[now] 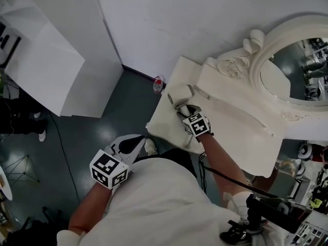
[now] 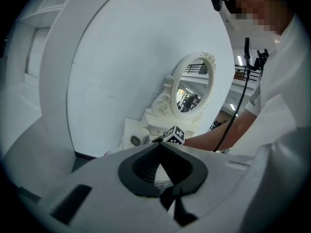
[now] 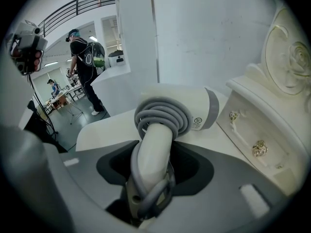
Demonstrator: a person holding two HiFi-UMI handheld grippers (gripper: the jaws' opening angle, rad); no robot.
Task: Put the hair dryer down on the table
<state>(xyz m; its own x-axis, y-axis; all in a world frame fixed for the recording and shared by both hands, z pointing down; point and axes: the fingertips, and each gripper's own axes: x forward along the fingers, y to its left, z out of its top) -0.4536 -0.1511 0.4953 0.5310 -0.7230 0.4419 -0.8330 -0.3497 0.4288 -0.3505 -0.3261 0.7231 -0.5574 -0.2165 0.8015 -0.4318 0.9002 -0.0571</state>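
Looking down in the head view, the right gripper (image 1: 185,111) reaches out over the white counter (image 1: 166,124). The hair dryer (image 1: 180,95) sits right at its jaw tips, pale barrel over the counter's near corner. Beyond the jaws and off to their right stands the carved mirror (image 1: 294,70). The left gripper (image 1: 138,142) hangs low, off the counter's edge, above the dark floor (image 1: 102,122).

Over to the left gripper view: the jaws are clenched, tips meeting, nothing between them. Straight ahead past the tips, well apart, the right gripper shows, with the dryer's round barrel end just left of it on the counter and the mirror rising behind.

Now the right gripper view: the dryer's white handle runs up between the jaws, and they are grasping it, one jaw on either side. A grey cord (image 3: 160,118) is coiled round the top of the handle just beyond the jaws, with a loop tucked low between them. The barrel lies crosswise just past the tips, down at the counter top; whether it fully rests there I cannot tell. Right of the jaws is a drawer front (image 3: 252,130) with small gilt knobs (image 3: 259,148). Far off to their left stands a person (image 3: 86,57) with a backpack.
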